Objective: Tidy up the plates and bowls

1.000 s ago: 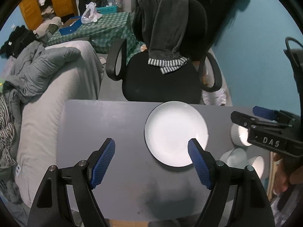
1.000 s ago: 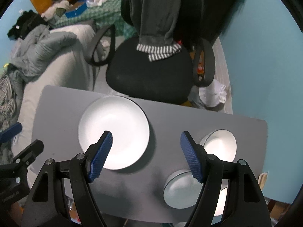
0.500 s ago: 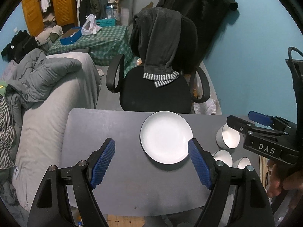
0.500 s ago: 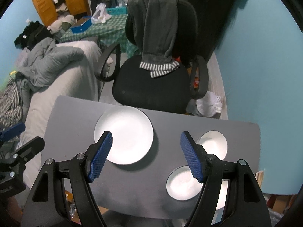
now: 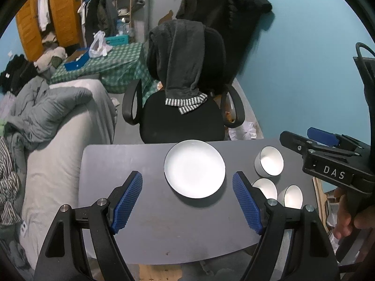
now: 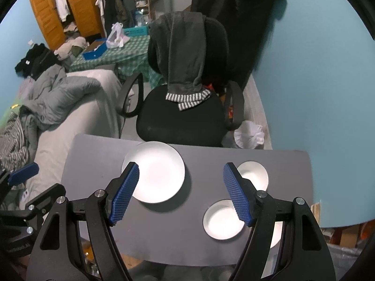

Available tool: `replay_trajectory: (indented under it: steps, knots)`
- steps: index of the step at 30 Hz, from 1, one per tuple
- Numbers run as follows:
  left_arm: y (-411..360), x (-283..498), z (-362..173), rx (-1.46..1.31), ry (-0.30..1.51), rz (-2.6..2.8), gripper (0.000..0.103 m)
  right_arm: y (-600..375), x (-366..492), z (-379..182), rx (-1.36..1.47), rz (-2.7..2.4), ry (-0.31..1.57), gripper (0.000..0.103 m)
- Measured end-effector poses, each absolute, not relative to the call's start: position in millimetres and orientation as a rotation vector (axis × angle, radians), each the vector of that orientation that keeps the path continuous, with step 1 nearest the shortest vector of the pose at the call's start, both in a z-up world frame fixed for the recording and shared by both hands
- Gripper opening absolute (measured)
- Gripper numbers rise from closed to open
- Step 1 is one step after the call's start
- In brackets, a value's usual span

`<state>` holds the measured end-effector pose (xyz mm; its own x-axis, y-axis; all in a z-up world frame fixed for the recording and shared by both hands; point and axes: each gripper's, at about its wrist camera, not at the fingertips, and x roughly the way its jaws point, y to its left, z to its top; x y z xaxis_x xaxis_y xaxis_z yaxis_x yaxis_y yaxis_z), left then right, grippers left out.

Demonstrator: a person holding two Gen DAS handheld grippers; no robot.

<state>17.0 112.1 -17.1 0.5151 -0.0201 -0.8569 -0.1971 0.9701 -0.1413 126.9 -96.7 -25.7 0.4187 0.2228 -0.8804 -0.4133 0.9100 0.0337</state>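
A white plate (image 5: 194,168) lies in the middle of a small grey table (image 5: 150,210). Three white bowls stand to its right: a far one (image 5: 269,164), a near-left one (image 5: 264,188) and a near-right one (image 5: 290,196). My left gripper (image 5: 187,205) is open and empty, high above the table's near side. My right gripper (image 6: 180,193) is open and empty, also high above the table; the plate (image 6: 154,172) and bowls (image 6: 253,175) (image 6: 221,219) lie below it. Its body shows at the right of the left wrist view (image 5: 328,161).
A black office chair (image 5: 185,107) draped with a grey garment stands just behind the table. A grey sofa with a padded jacket (image 5: 46,121) is on the left. A blue wall (image 5: 304,70) is on the right. A green checked table (image 5: 110,63) is farther back.
Both grippers have risen and pulled back from the table, so the plate and bowls look smaller and all three bowls show. Both jaws stay open.
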Motion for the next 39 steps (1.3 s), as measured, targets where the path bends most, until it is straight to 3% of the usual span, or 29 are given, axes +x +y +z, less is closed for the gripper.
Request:
replay_trajectory:
  steps: [24,39]
  knots:
    - [67.5,18.2,-1.7,-0.201,1.034,-0.077,0.080,-165.7,94.7,-5.6,-0.045,0.217,1.062,0.073]
    - [-2.5,41.8,0.3,-0.124,1.051,-0.229,0.080,-234.7,79.2,-0.6,0.037,0.062,1.082,0.073]
